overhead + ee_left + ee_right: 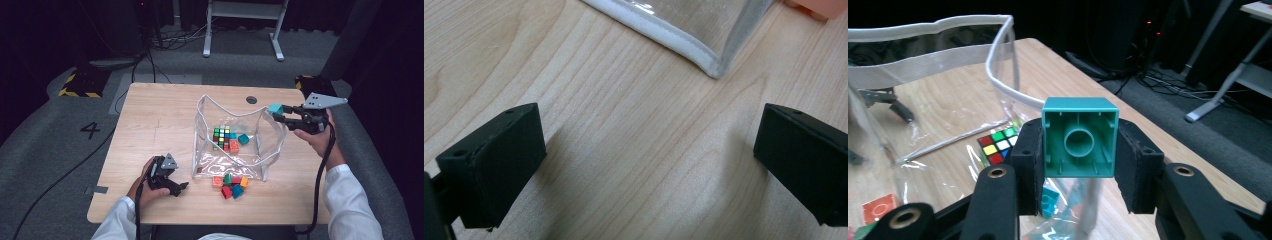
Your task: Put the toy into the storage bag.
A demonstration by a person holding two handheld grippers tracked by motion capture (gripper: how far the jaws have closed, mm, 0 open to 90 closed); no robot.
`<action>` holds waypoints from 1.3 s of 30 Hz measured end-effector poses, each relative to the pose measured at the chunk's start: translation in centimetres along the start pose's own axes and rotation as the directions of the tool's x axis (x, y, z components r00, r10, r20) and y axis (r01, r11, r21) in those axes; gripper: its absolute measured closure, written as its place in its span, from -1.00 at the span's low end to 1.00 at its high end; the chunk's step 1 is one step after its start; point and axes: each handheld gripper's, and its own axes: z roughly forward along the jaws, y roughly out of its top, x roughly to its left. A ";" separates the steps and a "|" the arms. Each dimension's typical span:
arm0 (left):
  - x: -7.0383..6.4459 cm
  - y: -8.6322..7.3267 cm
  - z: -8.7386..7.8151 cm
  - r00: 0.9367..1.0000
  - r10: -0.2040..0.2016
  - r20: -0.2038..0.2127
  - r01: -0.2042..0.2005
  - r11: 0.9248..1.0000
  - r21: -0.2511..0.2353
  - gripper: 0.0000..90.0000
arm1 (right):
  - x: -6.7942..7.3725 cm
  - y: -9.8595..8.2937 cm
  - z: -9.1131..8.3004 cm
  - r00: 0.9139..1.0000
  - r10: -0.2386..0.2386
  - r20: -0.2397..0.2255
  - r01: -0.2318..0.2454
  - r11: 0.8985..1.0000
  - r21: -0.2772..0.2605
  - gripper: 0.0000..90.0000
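Grey carpet and trailing cables surround a wooden table point(150, 125). From the high view, the right gripper point(278, 113) holds a teal block point(275, 108) at the rim of a clear pouch point(235, 135), likely poised to drop it beside the puzzle cube point(223, 137) inside; loose blocks point(231, 184) wait just outside the pouch, near the idle left gripper point(181, 187).

In the left gripper view, the jaws stand wide, bare wood between them and the pouch's corner point(714, 67) just ahead.

In the right gripper view, the jaws pinch the block point(1080, 138) by its side walls, hollow underside facing the camera, above the pouch's mouth point(998, 80).
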 end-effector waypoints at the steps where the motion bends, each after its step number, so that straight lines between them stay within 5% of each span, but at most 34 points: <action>1: 0.0 0.0 0.0 1.000 0.000 0.000 0.000 1.000 -0.001 -0.99 | 0.2 0.2 0.2 1.000 -0.005 -0.009 0.005 1.000 -0.001 0.31; 9: 0.0 0.0 0.0 1.000 0.000 0.000 0.000 1.000 -0.001 -0.99 | 1.9 1.3 2.0 0.993 -0.074 -0.091 0.079 0.996 0.048 0.31; 15: 0.0 0.0 0.0 1.000 -0.001 0.001 0.001 1.000 0.001 -0.99 | 2.9 2.1 3.6 0.979 -0.144 -0.144 0.160 0.981 0.110 0.31; 22: 0.0 0.0 0.0 1.000 -0.002 0.001 0.002 1.000 0.000 -0.99 | 3.5 2.8 5.4 0.963 -0.181 -0.199 0.223 0.952 0.211 0.31; 27: 0.0 0.0 0.0 1.000 -0.001 0.000 0.001 1.000 0.000 -0.99 | 3.3 2.7 6.3 0.953 -0.201 -0.229 0.267 0.913 0.308 0.31; 33: 0.0 0.0 0.0 1.000 -0.002 0.000 0.002 1.000 0.000 -0.99 | 2.2 2.3 6.1 0.957 -0.182 -0.227 0.261 0.880 0.397 0.31; 35: 0.0 0.0 0.0 1.000 -0.001 0.000 0.001 1.000 0.000 -0.99 | 1.9 2.2 5.7 0.964 -0.171 -0.203 0.242 0.880 0.409 0.31; 39: 0.0 0.0 0.0 1.000 -0.001 0.000 0.001 1.000 -0.001 -0.99 | 1.4 1.9 4.9 0.965 -0.174 -0.199 0.243 0.879 0.411 0.31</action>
